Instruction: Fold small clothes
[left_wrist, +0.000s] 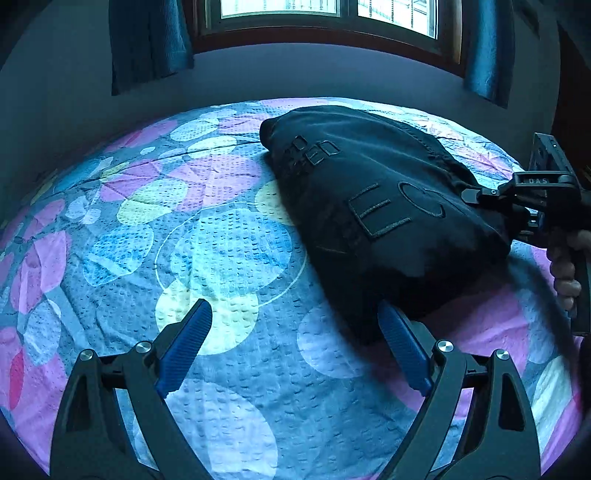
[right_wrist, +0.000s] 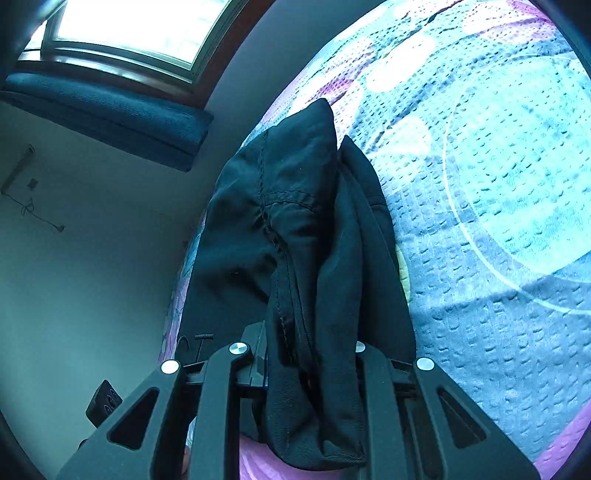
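Observation:
A black garment (left_wrist: 373, 206) with embroidered letters lies partly lifted on the patterned bedspread (left_wrist: 207, 236). My right gripper (left_wrist: 469, 194) is shut on its right edge and holds it up; in the right wrist view the bunched black cloth (right_wrist: 310, 280) hangs between and over the closed fingers (right_wrist: 310, 369). My left gripper (left_wrist: 295, 325) is open and empty, low over the bedspread at the garment's near corner. Its right blue pad (left_wrist: 402, 347) touches or nearly touches the cloth; its left pad (left_wrist: 186, 343) is over bare bedspread.
The bed fills both views. A window (left_wrist: 325, 11) with blue curtains (left_wrist: 151, 40) and a grey wall are behind it. The bed's edge (right_wrist: 184, 280) drops to the wall side on the right gripper's left. A hand (left_wrist: 565, 273) holds the right gripper.

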